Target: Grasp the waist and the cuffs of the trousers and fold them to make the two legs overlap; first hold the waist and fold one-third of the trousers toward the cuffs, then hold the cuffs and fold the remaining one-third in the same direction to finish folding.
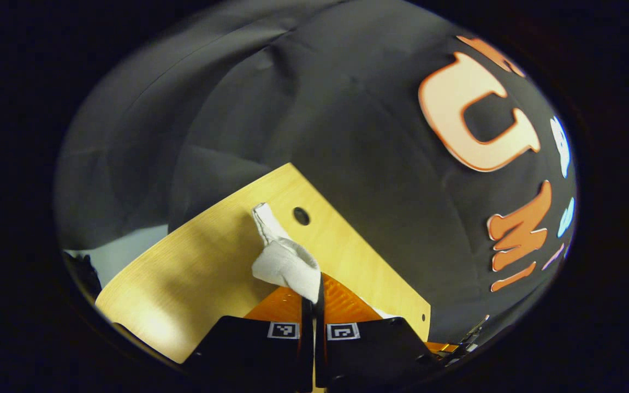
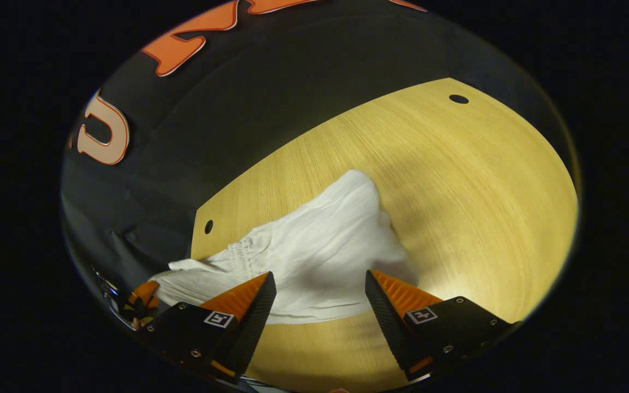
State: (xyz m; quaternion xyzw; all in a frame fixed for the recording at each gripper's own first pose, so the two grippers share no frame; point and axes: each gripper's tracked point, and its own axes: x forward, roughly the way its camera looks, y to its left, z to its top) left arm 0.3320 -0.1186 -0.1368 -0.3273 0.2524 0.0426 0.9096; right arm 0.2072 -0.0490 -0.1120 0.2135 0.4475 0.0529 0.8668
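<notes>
The left claw pinches the trousers on the bench; the right claw, spread, must grip at 12 o'clock to fold.

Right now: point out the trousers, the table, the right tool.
trousers (image 2: 320, 256), right gripper view, middle of the white cloth.
table (image 2: 456, 180), right gripper view, bare wood top.
right tool (image 2: 320, 297), right gripper view, midway between its fingertips.

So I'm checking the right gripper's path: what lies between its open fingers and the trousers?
Just bare tabletop, in the right gripper view. The right gripper hangs open, and the white trousers lie right past its tips.
</notes>
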